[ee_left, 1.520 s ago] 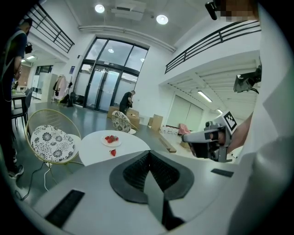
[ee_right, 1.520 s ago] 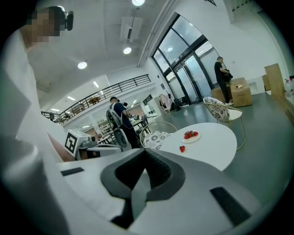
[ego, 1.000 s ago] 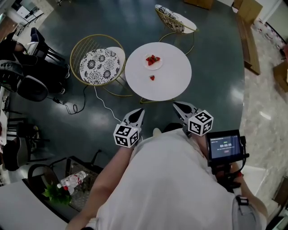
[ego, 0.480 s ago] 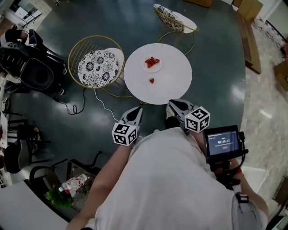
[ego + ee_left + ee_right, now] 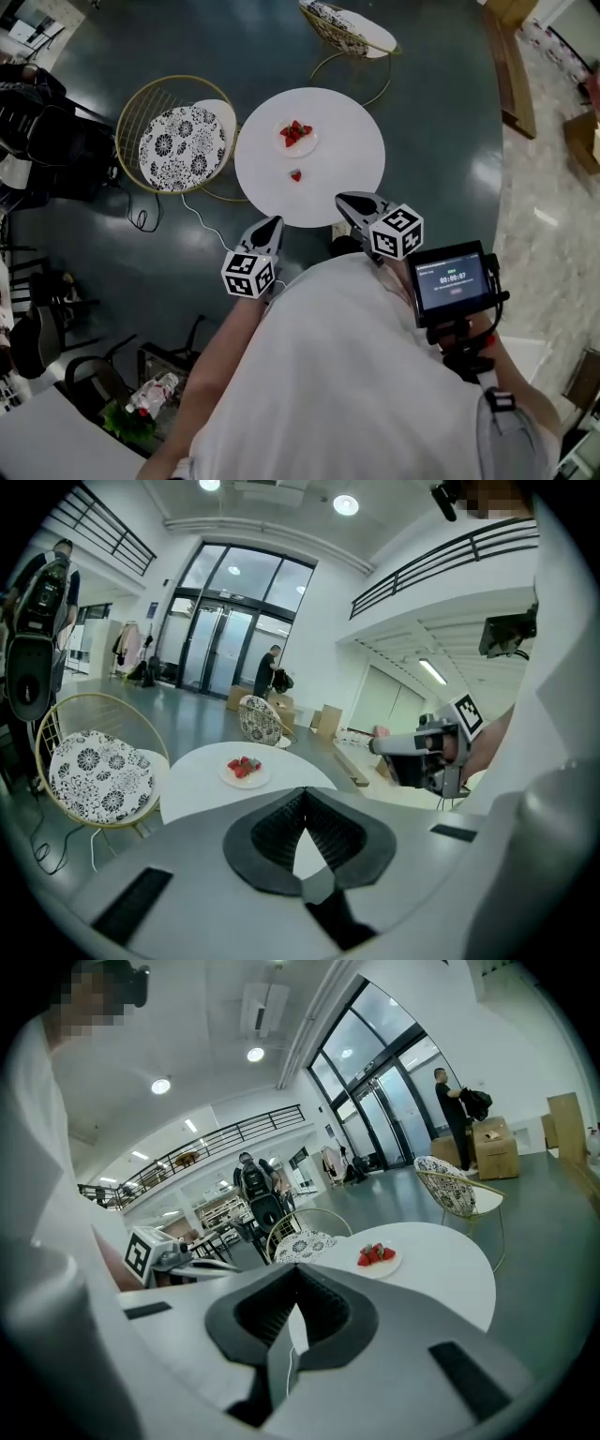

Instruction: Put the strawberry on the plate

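Strawberry (image 5: 295,175): lies loose on the white table (image 5: 349,150), upper centre of the head view, just below the plate (image 5: 302,151) and apart from it.
Plate: carries a small heap of other strawberries.
Left gripper (image 5: 274,222): jaws closed together, nothing held; below the table's lower edge.
Right gripper (image 5: 343,199): jaws closed together, empty; over the table's lower edge.
Done: we judge nothing yet, as no grasp is made.
Remaining: we must reach, open, grasp, carry and release.

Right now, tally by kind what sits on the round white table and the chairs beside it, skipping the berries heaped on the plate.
Plate: 1
Loose strawberry: 1
Cushioned chairs: 2
Total: 4
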A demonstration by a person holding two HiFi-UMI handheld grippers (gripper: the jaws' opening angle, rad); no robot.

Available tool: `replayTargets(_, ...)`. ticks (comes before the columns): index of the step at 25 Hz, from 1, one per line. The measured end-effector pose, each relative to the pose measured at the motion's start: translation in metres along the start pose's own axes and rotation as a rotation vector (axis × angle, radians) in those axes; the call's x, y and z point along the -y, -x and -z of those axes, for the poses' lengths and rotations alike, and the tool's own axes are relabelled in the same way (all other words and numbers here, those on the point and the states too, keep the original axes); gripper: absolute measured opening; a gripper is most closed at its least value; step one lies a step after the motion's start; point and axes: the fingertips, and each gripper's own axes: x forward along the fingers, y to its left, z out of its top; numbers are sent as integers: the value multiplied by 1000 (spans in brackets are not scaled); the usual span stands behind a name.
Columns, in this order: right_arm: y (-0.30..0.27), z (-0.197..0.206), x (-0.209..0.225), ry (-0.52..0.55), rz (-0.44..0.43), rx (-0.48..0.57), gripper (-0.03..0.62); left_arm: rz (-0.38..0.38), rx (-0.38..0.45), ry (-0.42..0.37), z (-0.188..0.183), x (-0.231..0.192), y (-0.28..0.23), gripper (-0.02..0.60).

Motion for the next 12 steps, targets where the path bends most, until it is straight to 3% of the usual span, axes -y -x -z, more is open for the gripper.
replayTargets(7, -34, -12, 69, -45, -16, -34, 6, -5, -75, 20, -6, -27, -69, 8)
replayTargets(12, -36, -5, 61, -51, -26, -59, 6, -9, -96, 40, -1, -30, -69, 8)
